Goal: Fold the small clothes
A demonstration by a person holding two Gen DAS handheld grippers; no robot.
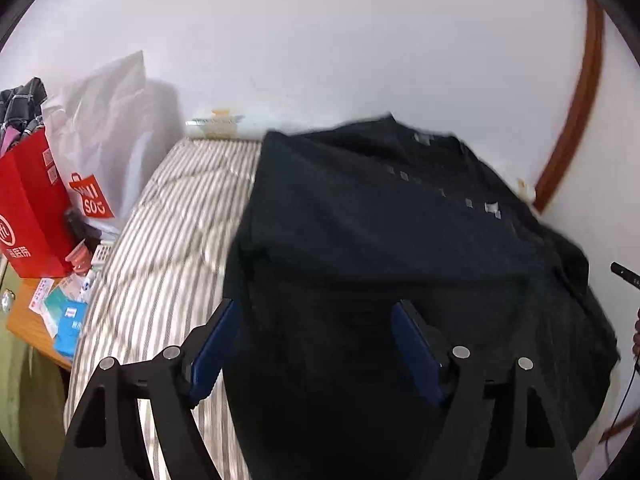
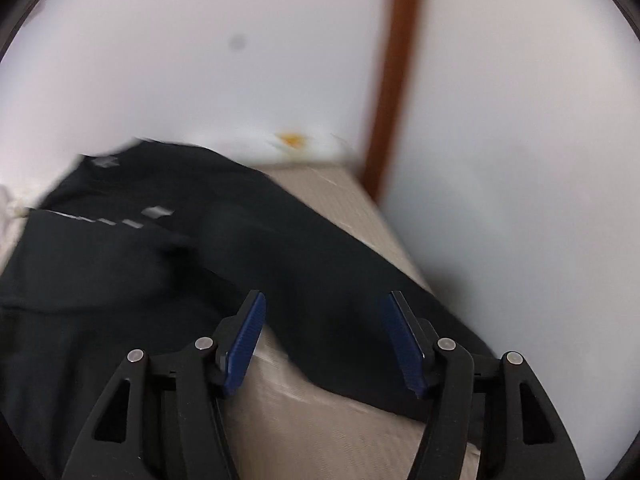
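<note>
A black T-shirt (image 1: 380, 232) with small white marks lies spread on the striped bed (image 1: 168, 240). My left gripper (image 1: 316, 312) is open, its blue-padded fingers (image 1: 216, 344) astride the shirt's near left part, just above the cloth. In the right wrist view the same shirt (image 2: 160, 256) lies across the beige bed (image 2: 320, 420), one part reaching toward the right edge. My right gripper (image 2: 324, 300) is open above that part, with nothing held. Both views are blurred.
A red paper bag (image 1: 28, 208) and a white shopping bag (image 1: 104, 128) stand on a wooden side table (image 1: 28, 328) left of the bed, with small boxes. A white wall and a brown door frame (image 2: 396, 80) close the far and right sides.
</note>
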